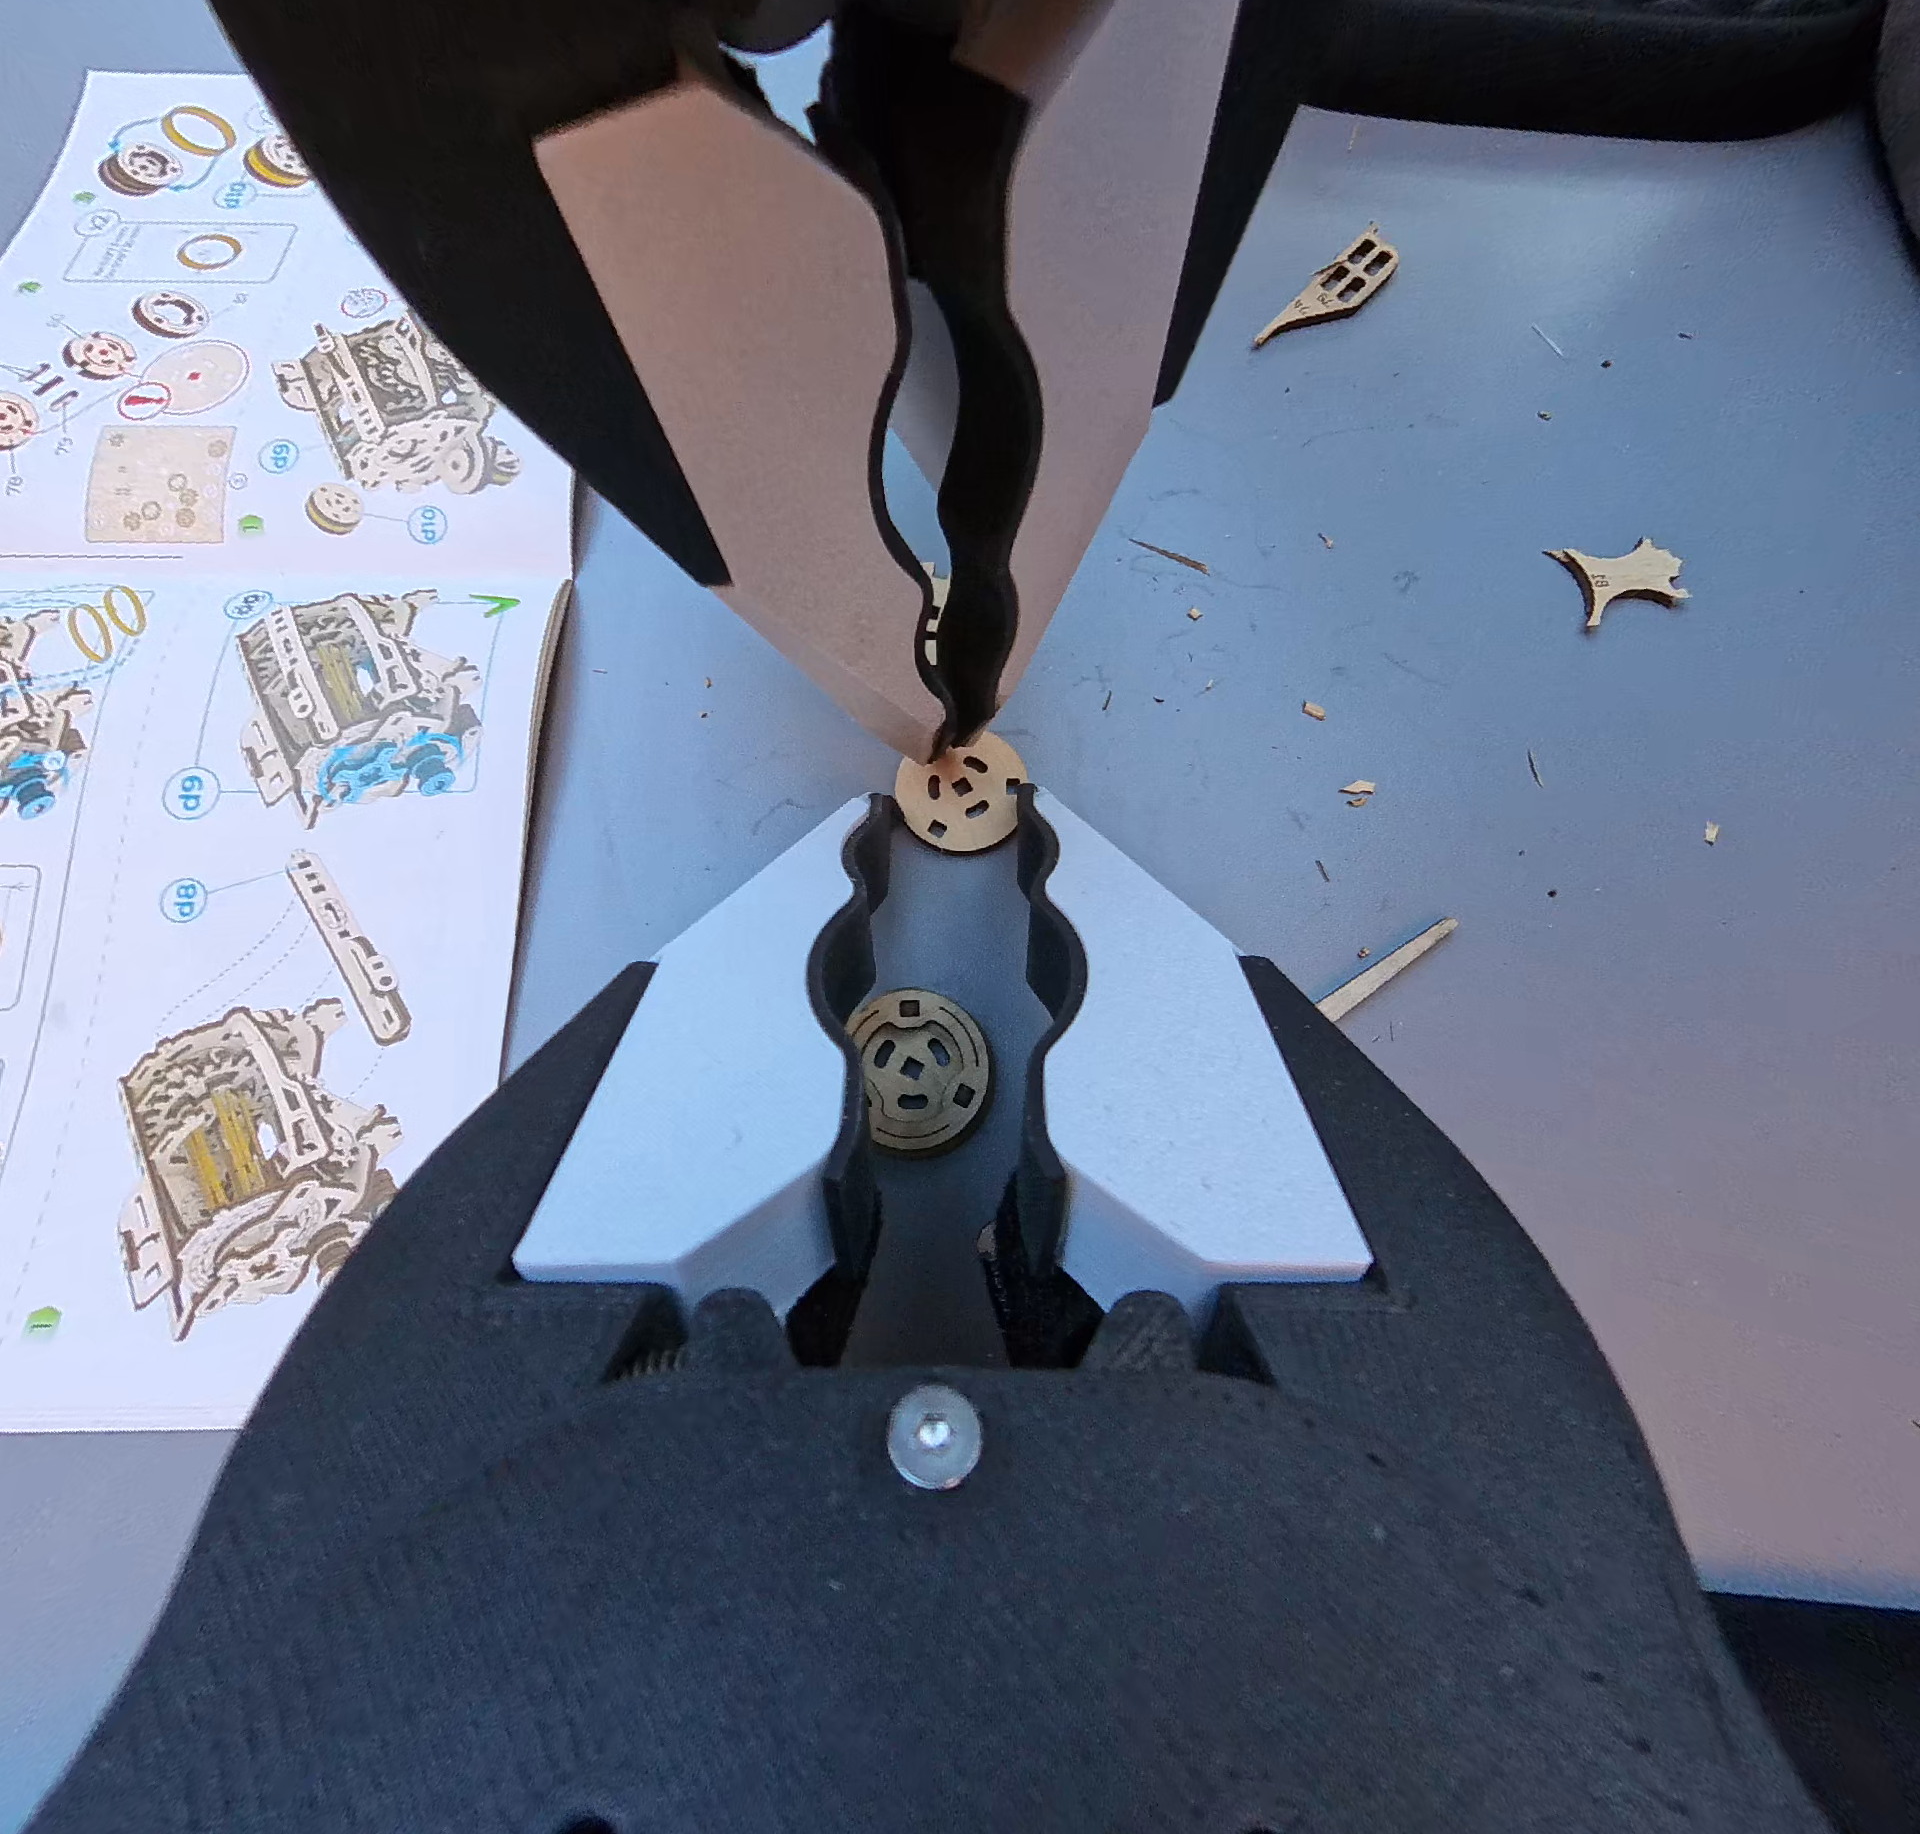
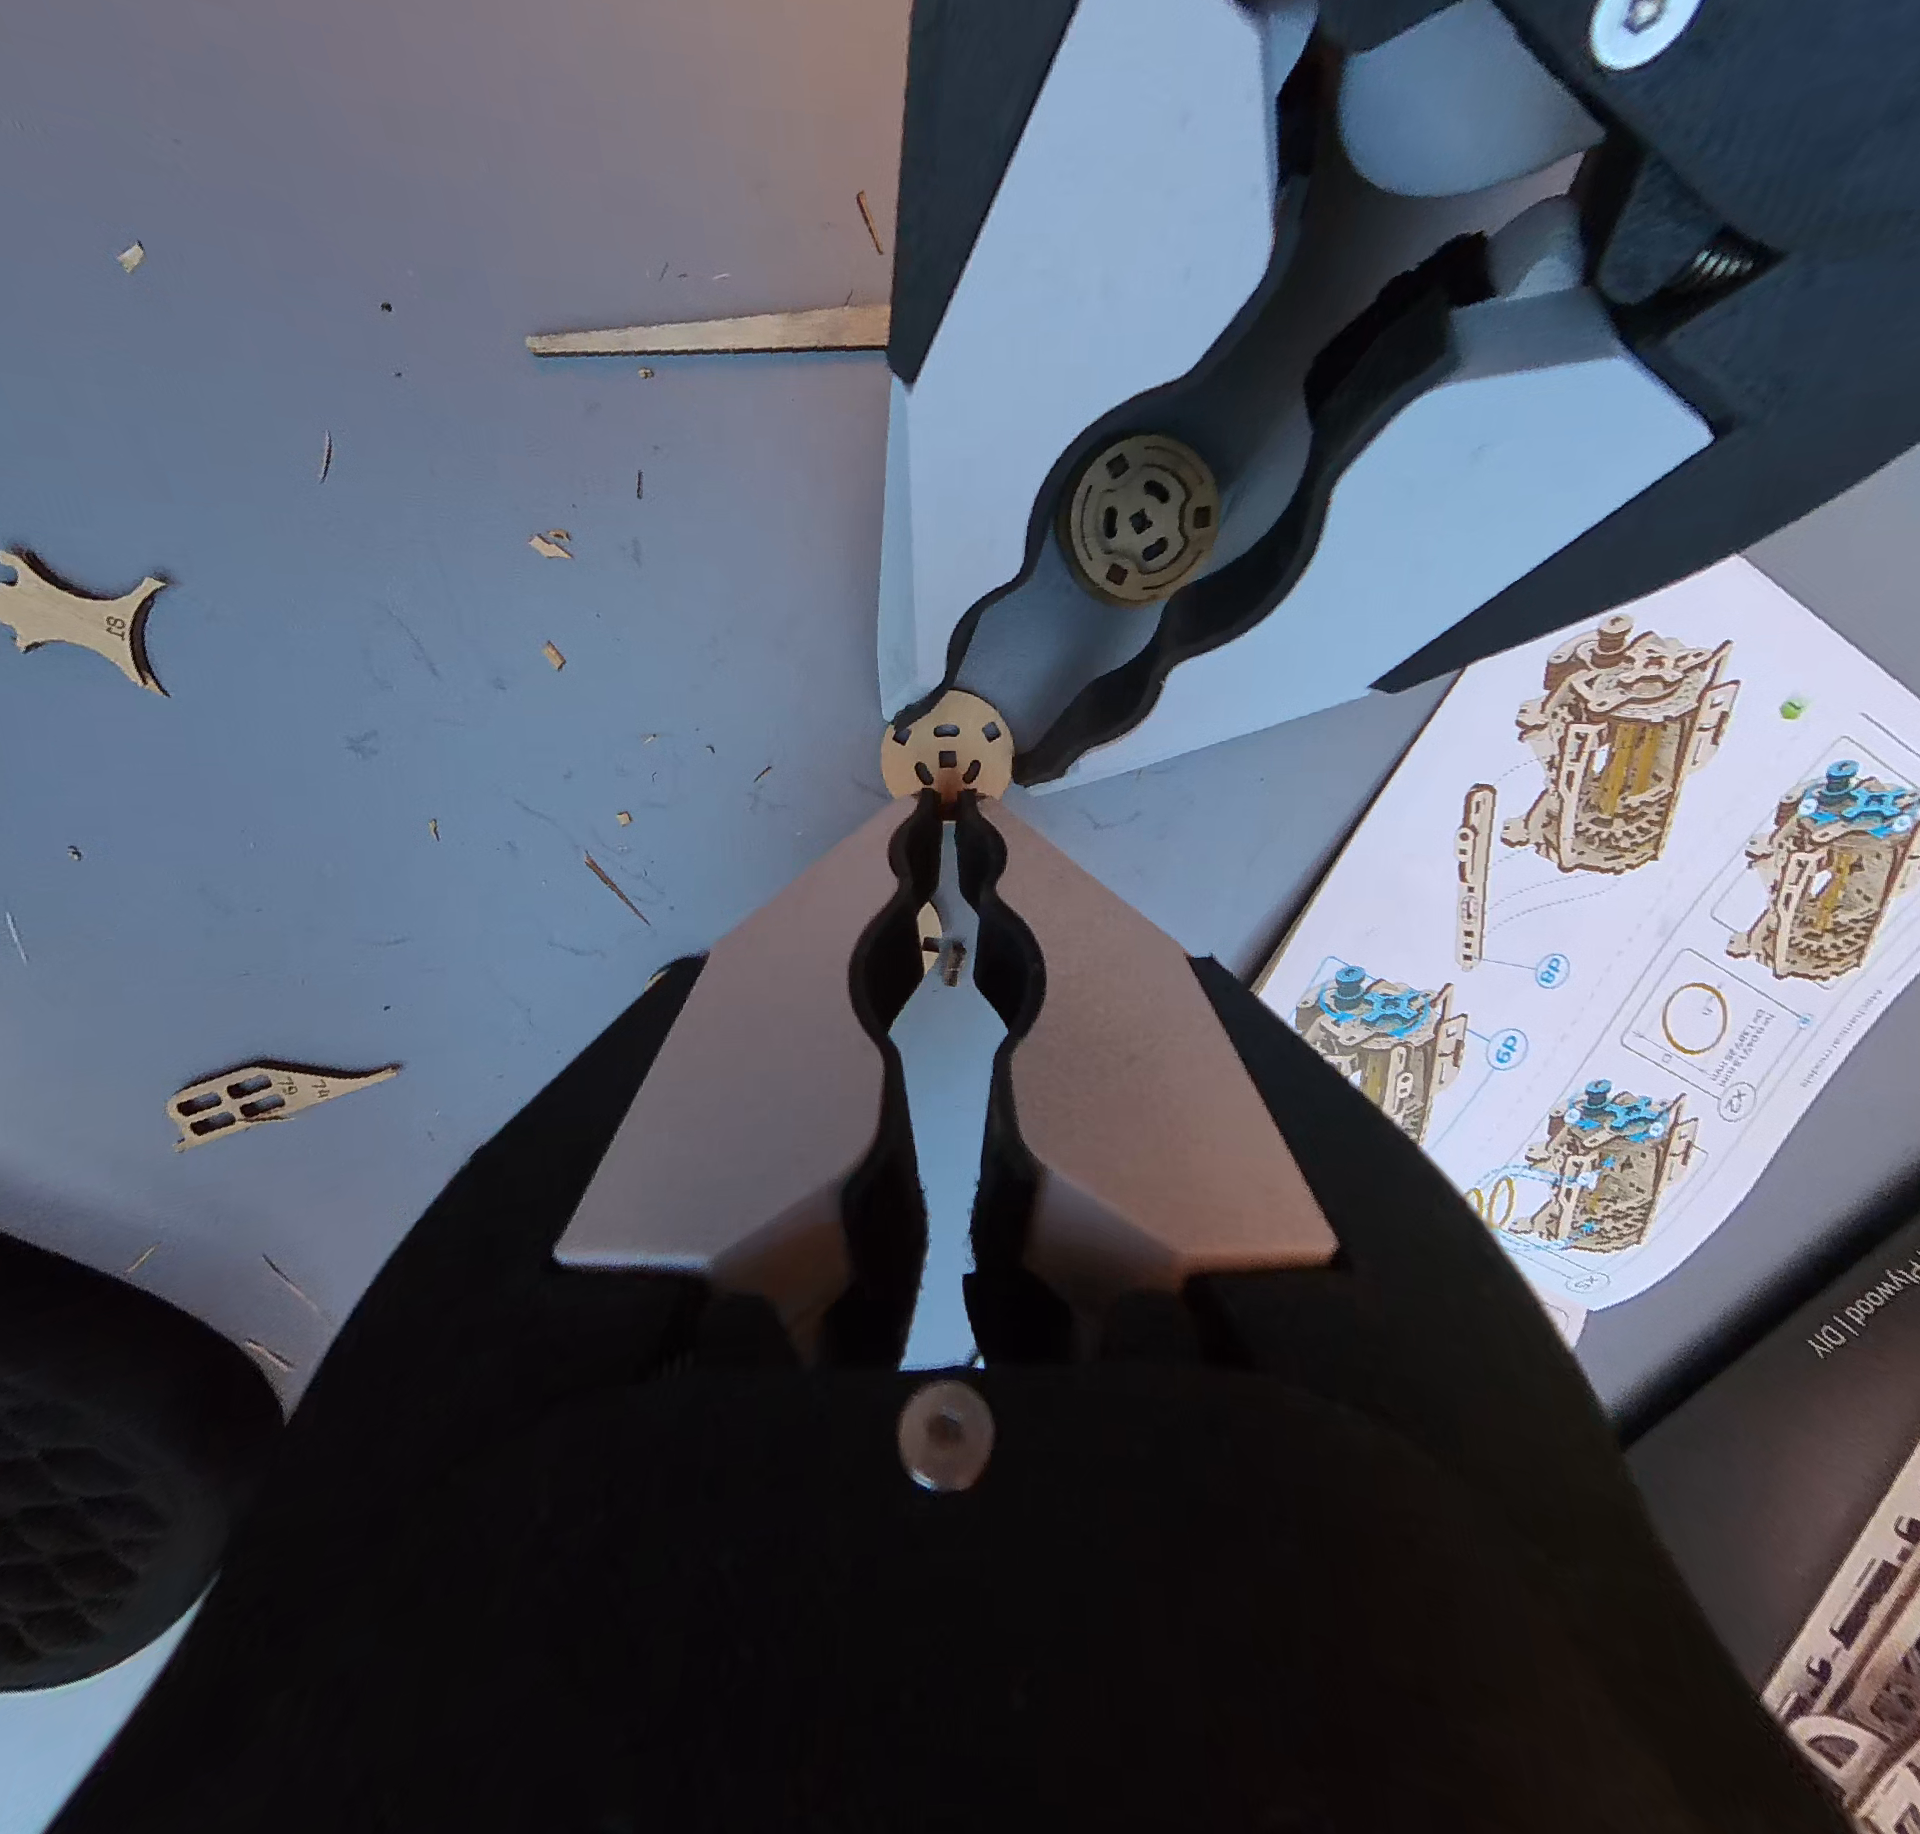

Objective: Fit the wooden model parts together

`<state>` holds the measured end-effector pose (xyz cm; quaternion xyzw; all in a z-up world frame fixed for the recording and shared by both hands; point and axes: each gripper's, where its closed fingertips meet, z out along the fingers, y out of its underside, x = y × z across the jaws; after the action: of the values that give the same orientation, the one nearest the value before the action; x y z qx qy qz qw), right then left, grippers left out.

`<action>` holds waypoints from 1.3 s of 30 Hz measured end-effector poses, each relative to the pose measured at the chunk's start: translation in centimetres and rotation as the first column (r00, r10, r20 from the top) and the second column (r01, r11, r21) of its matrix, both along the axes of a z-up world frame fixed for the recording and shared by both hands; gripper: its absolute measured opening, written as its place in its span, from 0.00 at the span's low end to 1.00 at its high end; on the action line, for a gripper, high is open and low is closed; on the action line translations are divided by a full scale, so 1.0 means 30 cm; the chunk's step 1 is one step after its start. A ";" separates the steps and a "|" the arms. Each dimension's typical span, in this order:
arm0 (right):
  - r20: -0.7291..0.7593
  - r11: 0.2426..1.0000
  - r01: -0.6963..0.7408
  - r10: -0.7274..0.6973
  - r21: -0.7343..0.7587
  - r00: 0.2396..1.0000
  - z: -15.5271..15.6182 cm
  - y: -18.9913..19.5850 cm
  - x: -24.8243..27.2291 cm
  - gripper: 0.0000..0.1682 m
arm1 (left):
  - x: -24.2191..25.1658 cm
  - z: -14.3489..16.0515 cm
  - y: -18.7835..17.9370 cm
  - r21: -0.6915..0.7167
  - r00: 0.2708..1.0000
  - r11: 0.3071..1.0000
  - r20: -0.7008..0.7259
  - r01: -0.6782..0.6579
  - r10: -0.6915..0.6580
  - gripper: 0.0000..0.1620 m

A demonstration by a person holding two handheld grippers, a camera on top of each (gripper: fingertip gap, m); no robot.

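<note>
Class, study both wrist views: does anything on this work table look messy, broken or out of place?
Yes. Wood splinters and chips litter the grey table beside the grippers, along with leftover offcuts and a thin sliver. They look like debris from punching parts out. The small wooden disc itself seems intact.

small disc (image 1: 961, 792): on table (image 1: 1558, 1057), between both grippers' tips
large disc (image 1: 916, 1070): near small disc, between left gripper (image 1: 951, 808) fingers
booklet (image 1: 208, 745): left of small disc
scraps (image 1: 1621, 584): right of small disc
</note>
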<state>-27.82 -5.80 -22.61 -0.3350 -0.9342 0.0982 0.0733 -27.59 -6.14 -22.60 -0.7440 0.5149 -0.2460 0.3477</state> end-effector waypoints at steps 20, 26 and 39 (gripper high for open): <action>-0.045 0.995 0.038 -0.042 -0.095 0.998 -0.002 -0.001 -0.002 0.01 | 0.006 0.024 -0.001 0.028 0.999 1.000 0.032 0.015 -0.015 0.10; -0.070 0.994 0.063 -0.069 -0.090 0.995 -0.001 0.003 -0.003 0.07 | -0.047 0.121 0.017 0.031 0.984 0.998 0.168 -0.058 0.052 0.12; -0.073 1.000 -0.001 0.002 0.014 0.997 0.025 0.009 -0.006 0.06 | -0.005 0.002 -0.009 0.005 1.000 1.000 -0.003 0.009 -0.009 0.19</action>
<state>-28.00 -5.52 -21.84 -0.3300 -0.9318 0.1038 0.1099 -27.75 -6.41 -22.52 -0.7410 0.5194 -0.2452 0.3478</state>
